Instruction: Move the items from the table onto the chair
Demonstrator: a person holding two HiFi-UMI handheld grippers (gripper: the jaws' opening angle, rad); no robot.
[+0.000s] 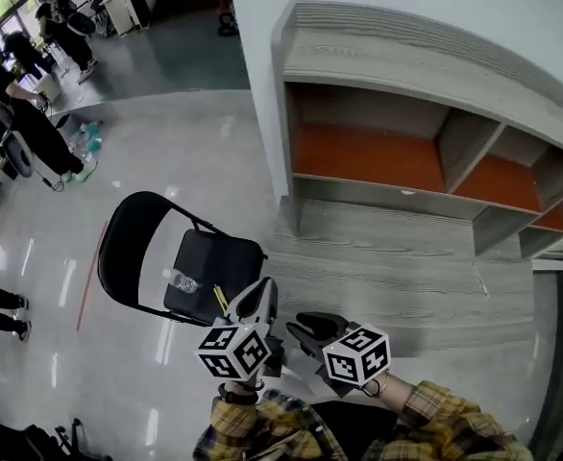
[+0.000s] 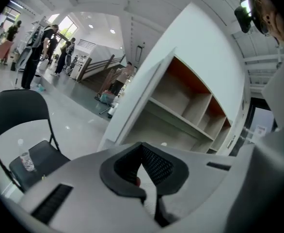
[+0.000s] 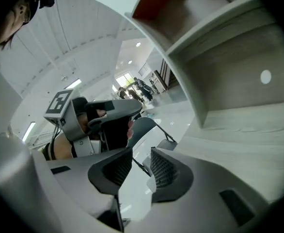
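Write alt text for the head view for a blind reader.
Seen from above, a person in plaid sleeves holds the left gripper and right gripper side by side near a black folding chair whose seat carries a plastic bottle and a yellow item. Right of it stands a grey wood-grain table with orange-backed shelves.

Left hand-held gripper (image 2: 142, 148) closed; right hand-held gripper (image 3: 141, 155) parted.
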